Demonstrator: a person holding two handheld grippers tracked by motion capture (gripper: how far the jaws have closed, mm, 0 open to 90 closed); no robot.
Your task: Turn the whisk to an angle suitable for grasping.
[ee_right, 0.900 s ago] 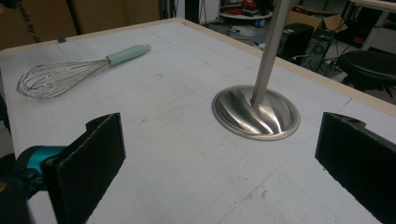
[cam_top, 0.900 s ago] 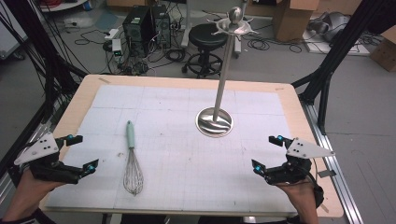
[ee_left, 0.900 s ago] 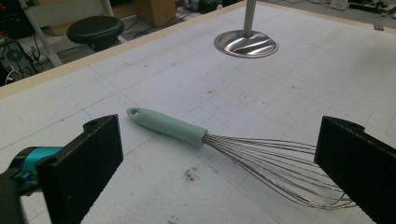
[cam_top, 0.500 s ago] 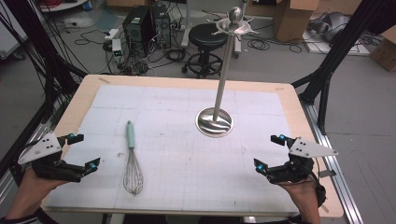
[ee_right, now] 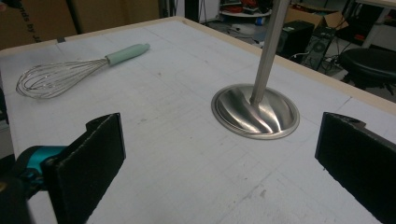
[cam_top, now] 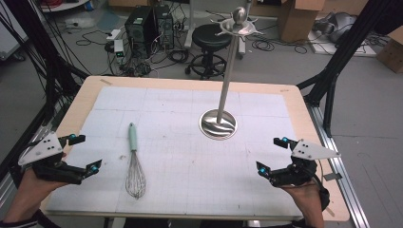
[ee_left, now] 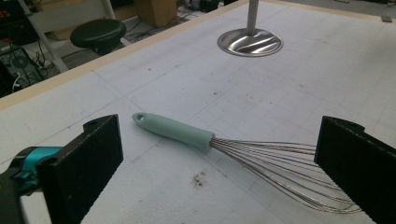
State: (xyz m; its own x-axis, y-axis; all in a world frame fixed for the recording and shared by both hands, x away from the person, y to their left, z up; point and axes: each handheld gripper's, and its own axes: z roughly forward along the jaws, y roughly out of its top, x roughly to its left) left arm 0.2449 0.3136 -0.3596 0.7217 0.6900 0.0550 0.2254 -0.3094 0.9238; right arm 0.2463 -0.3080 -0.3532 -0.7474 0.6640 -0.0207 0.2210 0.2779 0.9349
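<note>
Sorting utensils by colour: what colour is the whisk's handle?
Pale mint green handle, clearest in the left gripper view.

Whisk [cam_top: 134, 164]: shiny metal wires w/ matt mint plastic handle; stand [cam_top: 218, 124]: glossy brushed steel.

A lab or workshop: computer towers [cam_top: 149, 26], tangled floor cables [cam_top: 271, 45], cardboard boxes [cam_top: 297, 19] and black rig frames [cam_top: 349, 47]

- The whisk [cam_top: 134, 164] lies on the surface [cam_top: 180, 190] at left, handle toward the far edge.
- The stand [cam_top: 219, 121] rises right of it, farther back.
- Left tongs [cam_top: 84, 152] near-left, right tongs [cam_top: 272, 154] near-right.
</note>
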